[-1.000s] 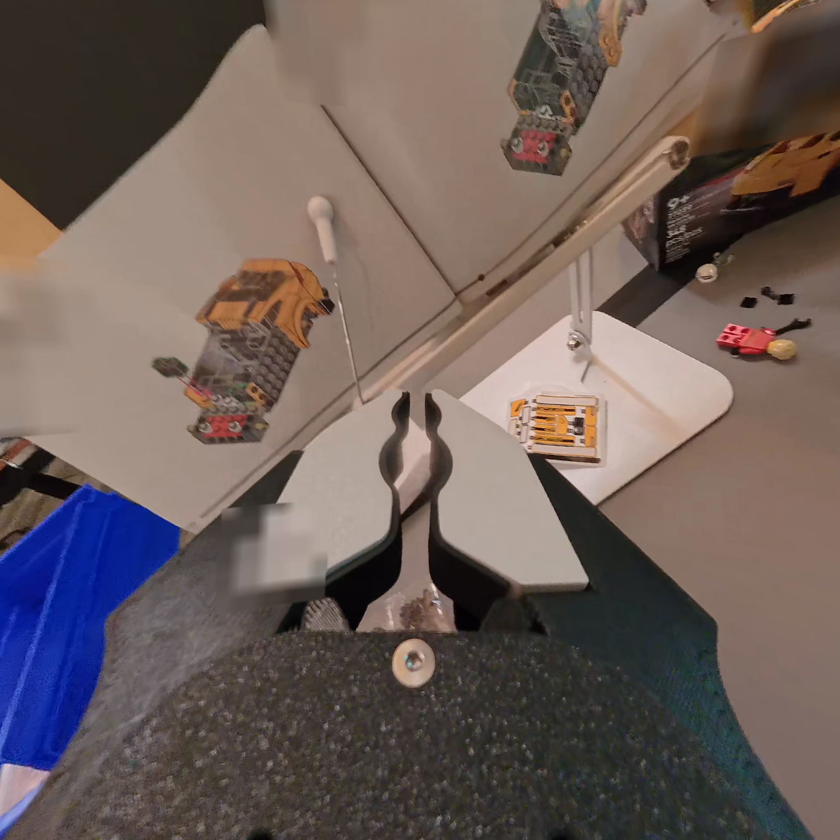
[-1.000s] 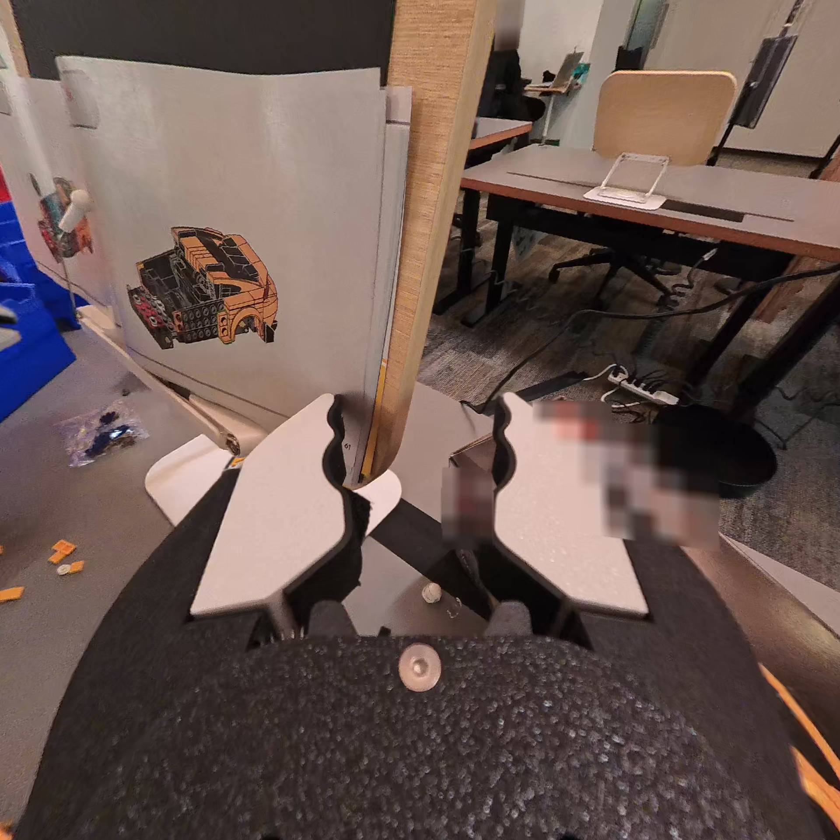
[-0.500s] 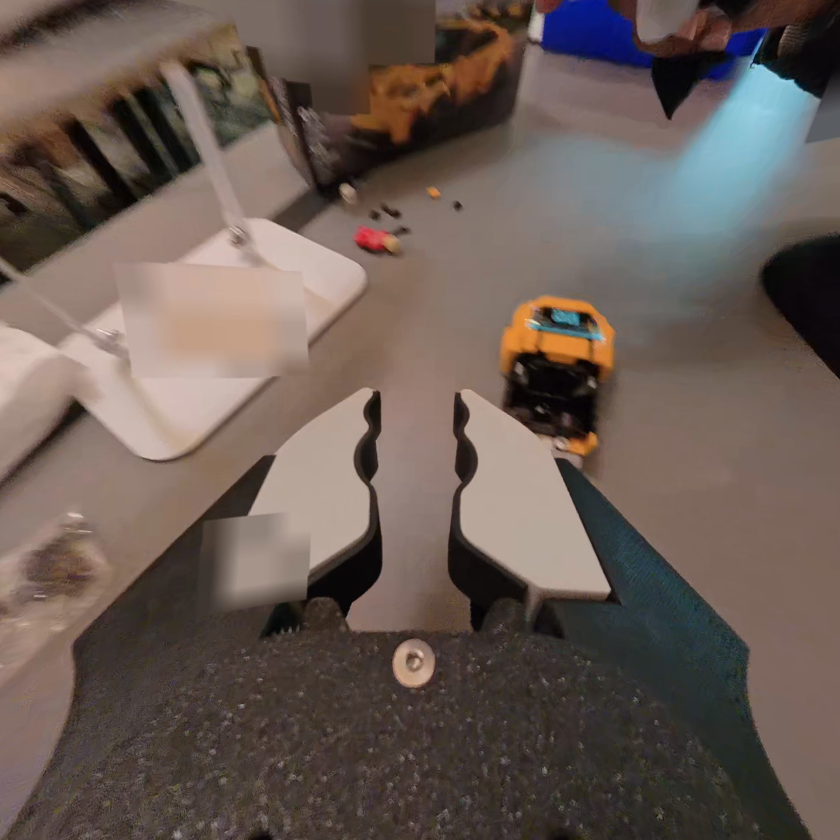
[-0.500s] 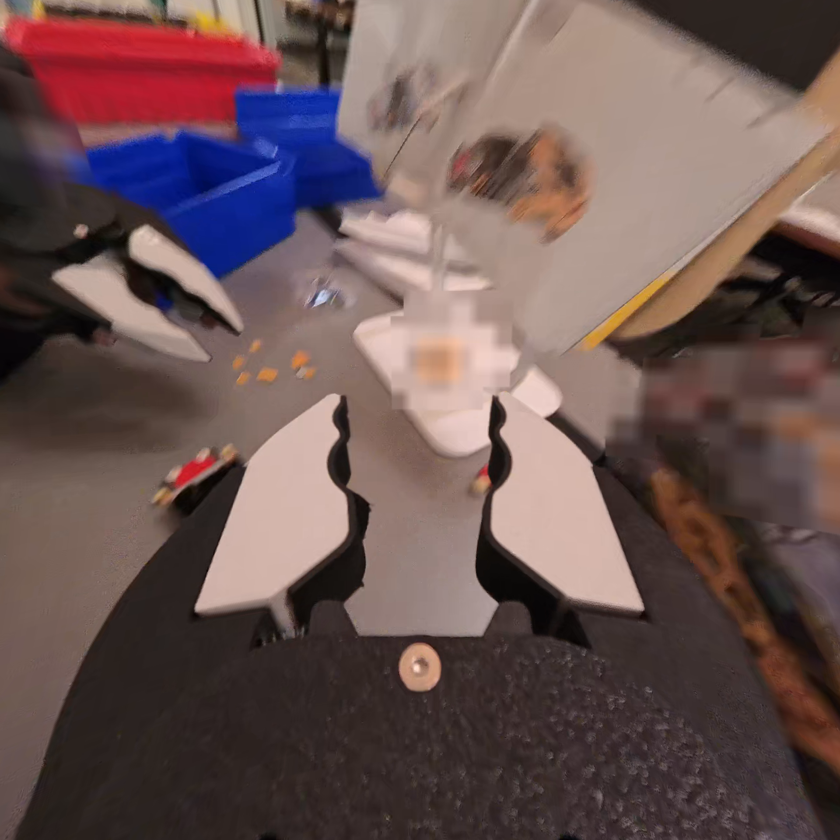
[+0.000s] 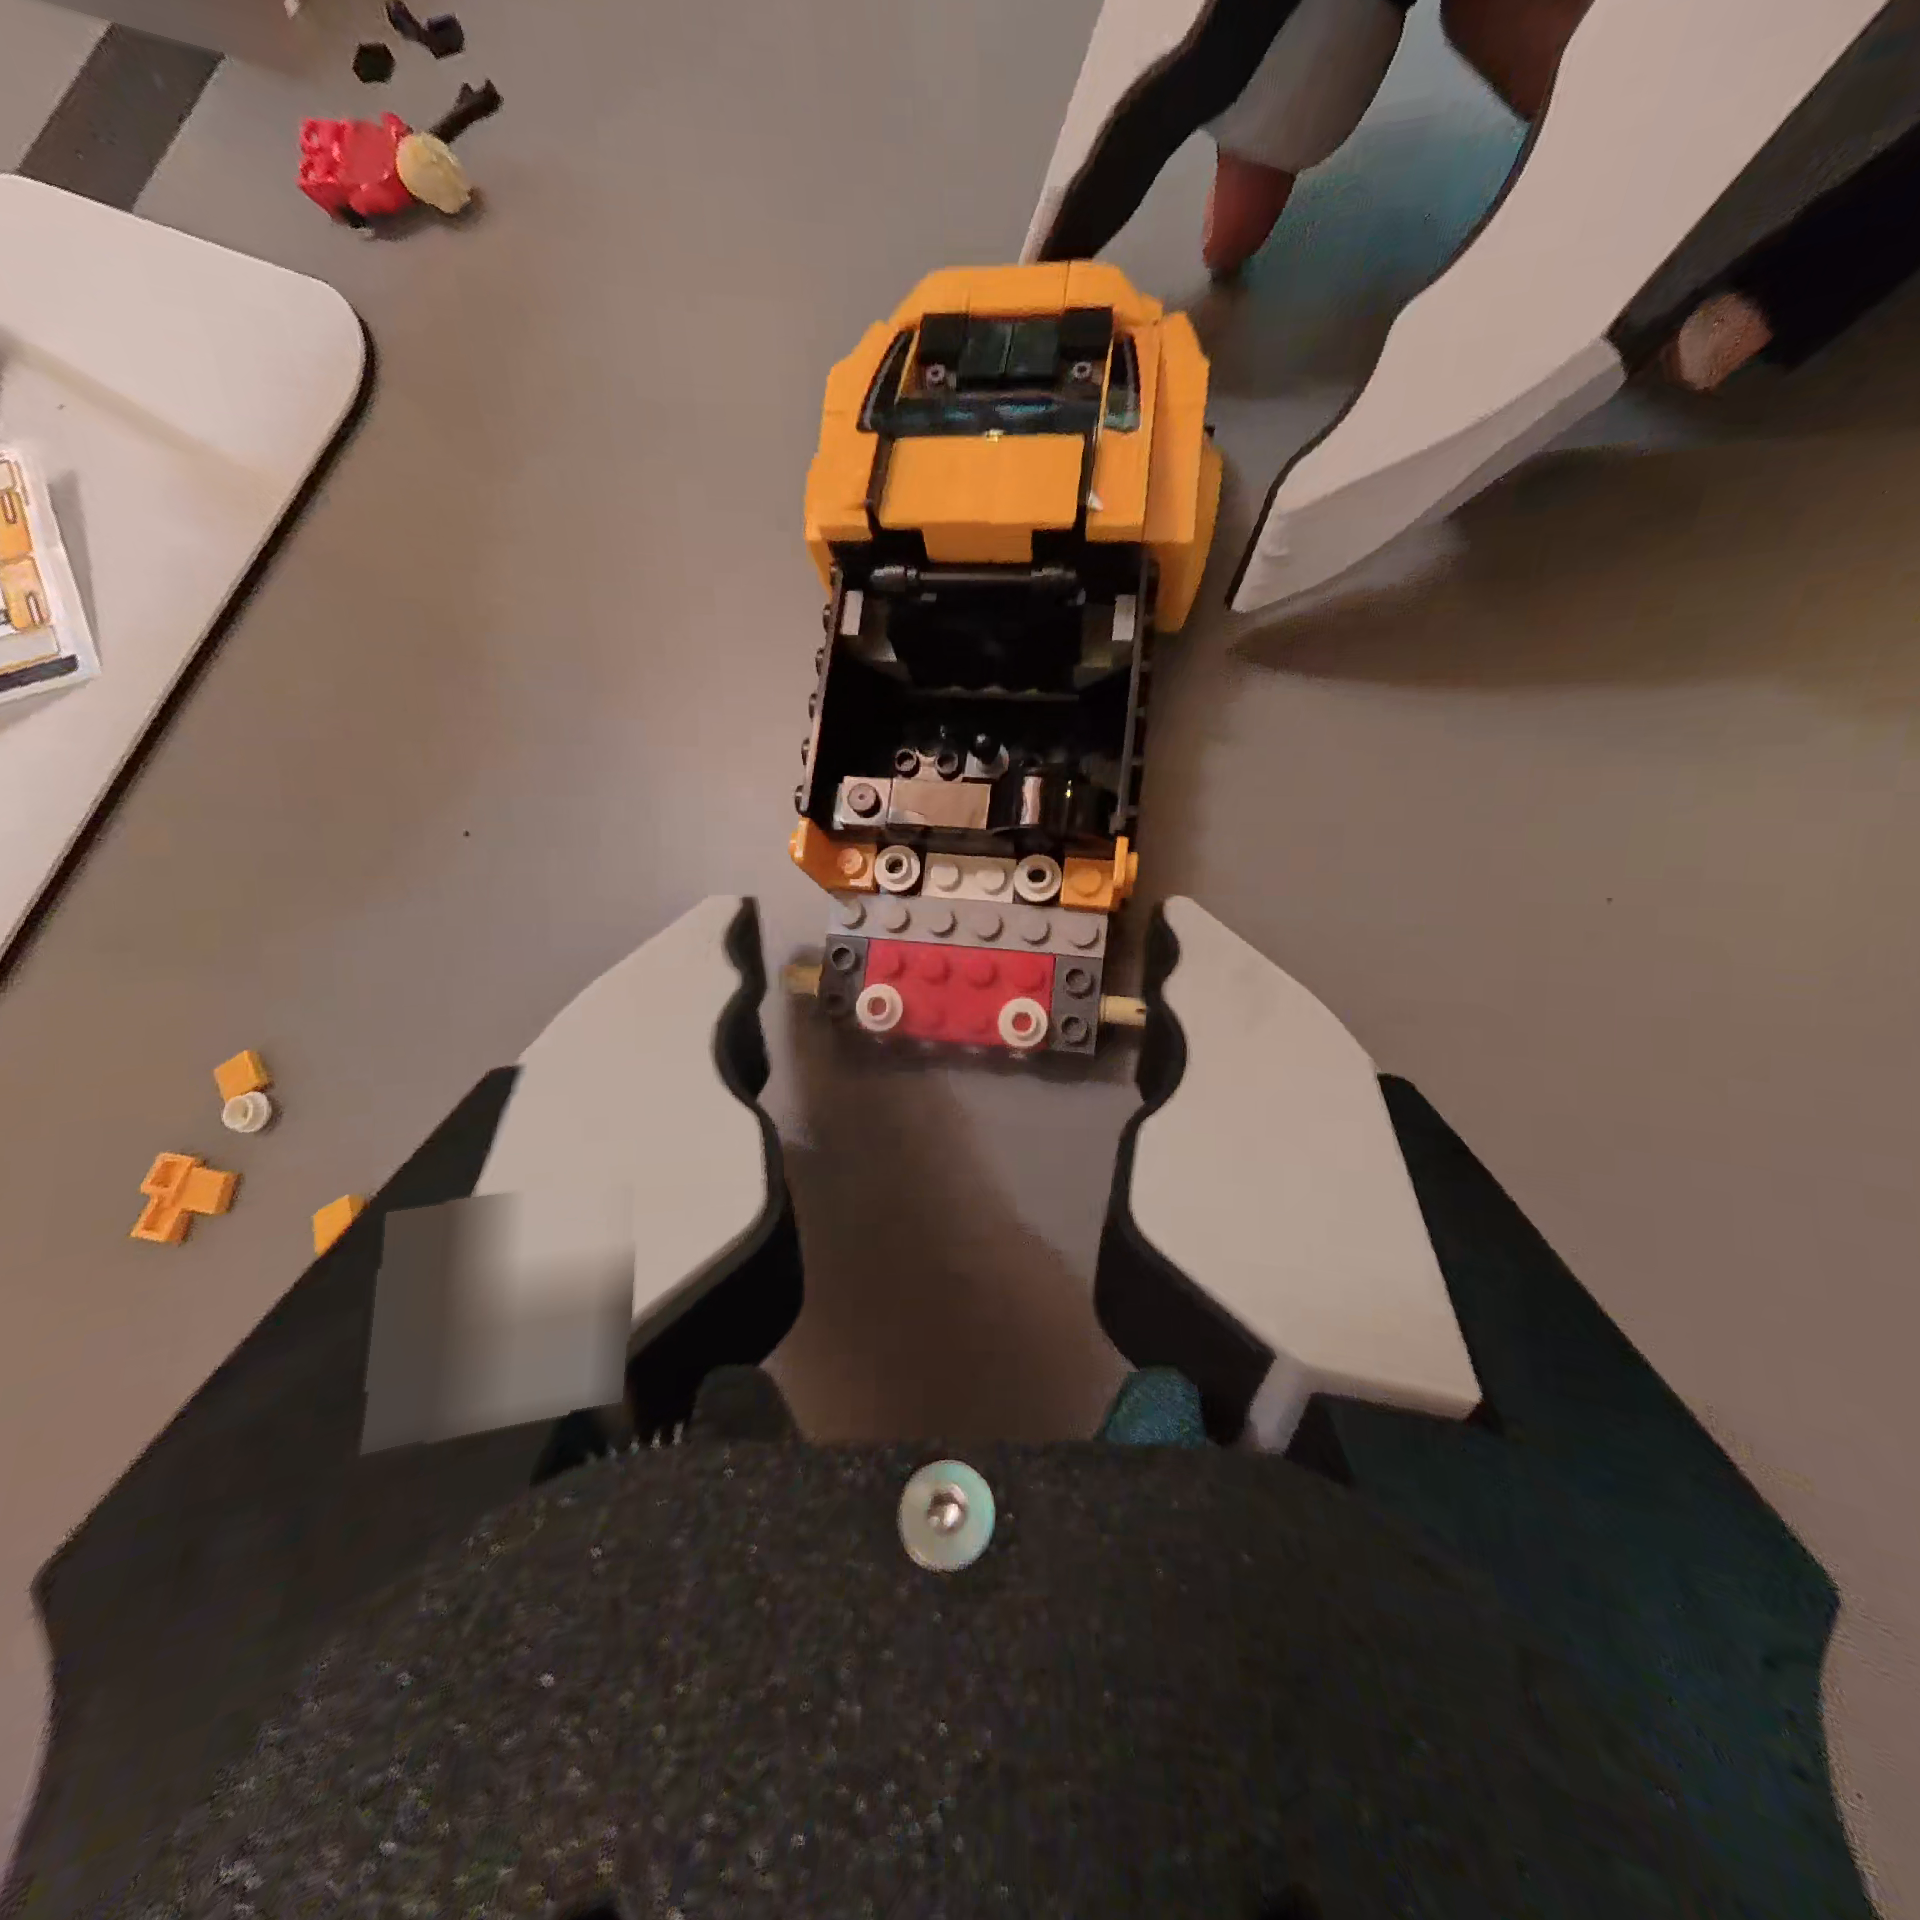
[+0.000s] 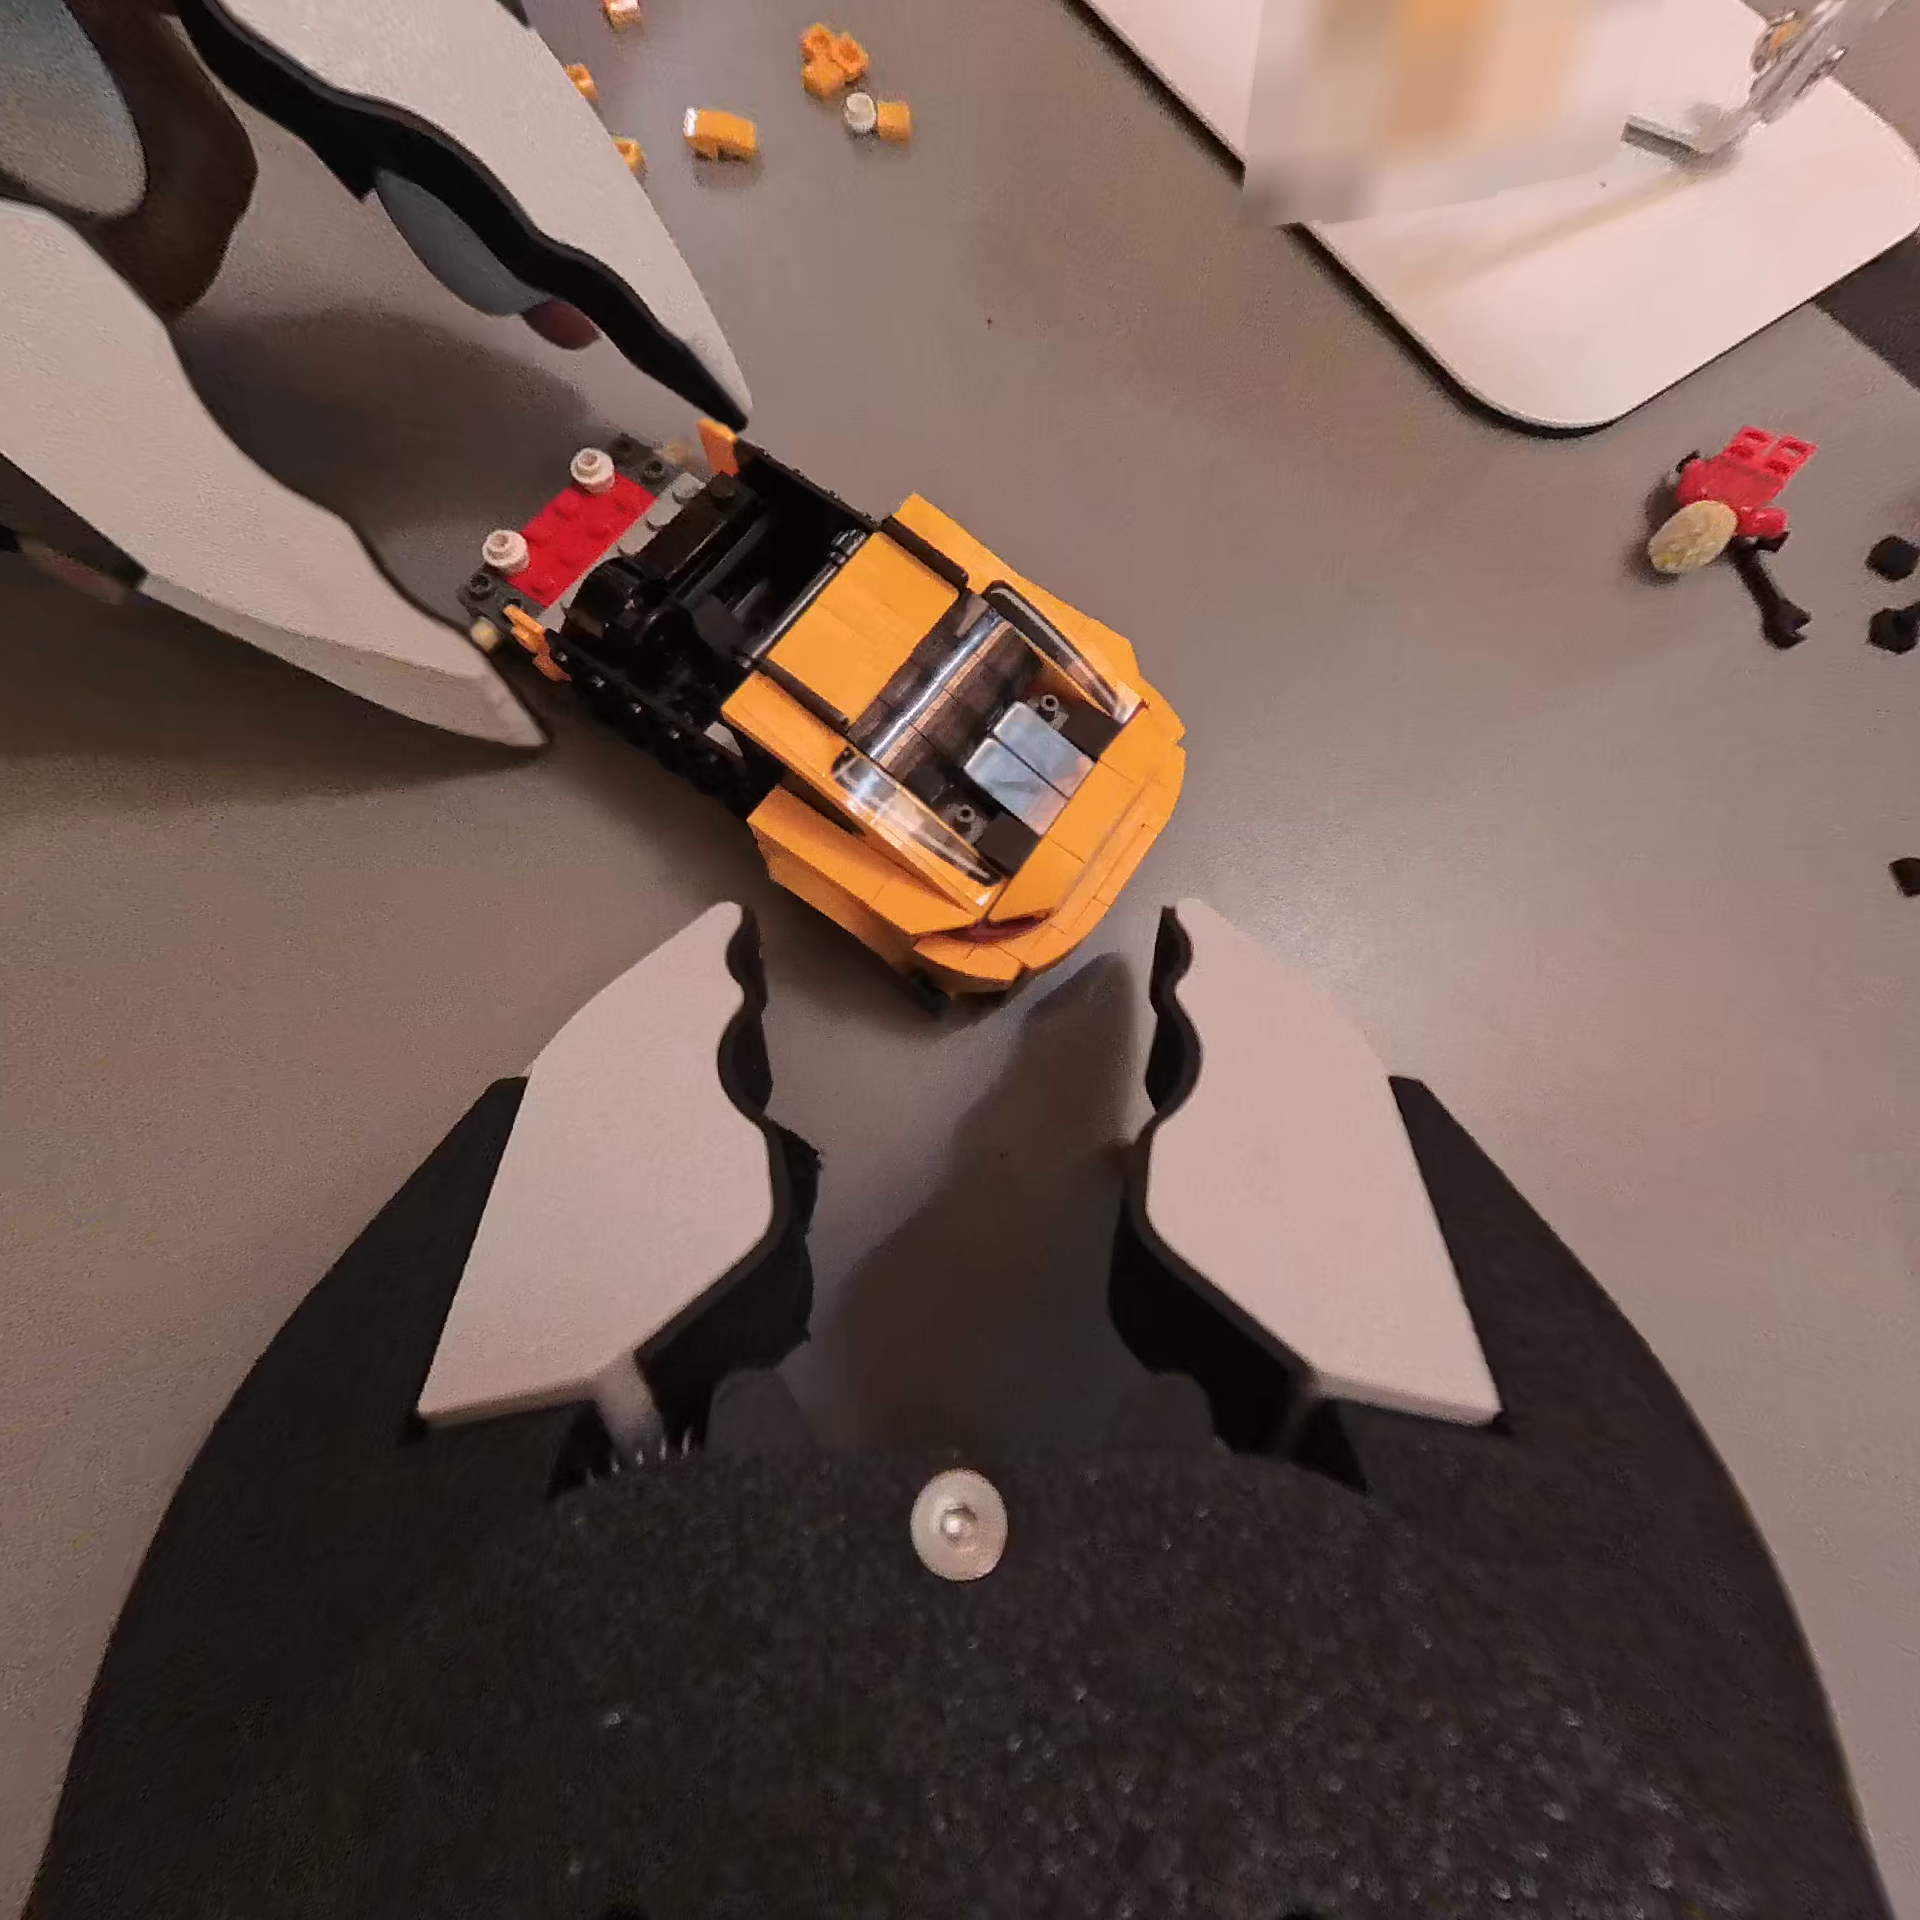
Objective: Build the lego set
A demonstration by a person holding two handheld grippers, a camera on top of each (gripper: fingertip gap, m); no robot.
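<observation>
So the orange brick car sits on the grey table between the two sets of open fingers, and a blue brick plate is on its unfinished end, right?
Nearly: the plate on the orange brick car is red, as the left wrist view shows. The rest stands.

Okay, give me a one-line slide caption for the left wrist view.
Open left claw straddling the red-and-grey end of an unfinished orange brick car on a grey table.

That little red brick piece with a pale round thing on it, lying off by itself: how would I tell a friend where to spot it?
Start at the white rounded stand base on the grey table. Just off its rounded corner lies the small red brick piece, with a few tiny black bits beside it. Unlike the big orange toy car between the two grippers, it is small, red and carries a pale yellowish disc.
</observation>
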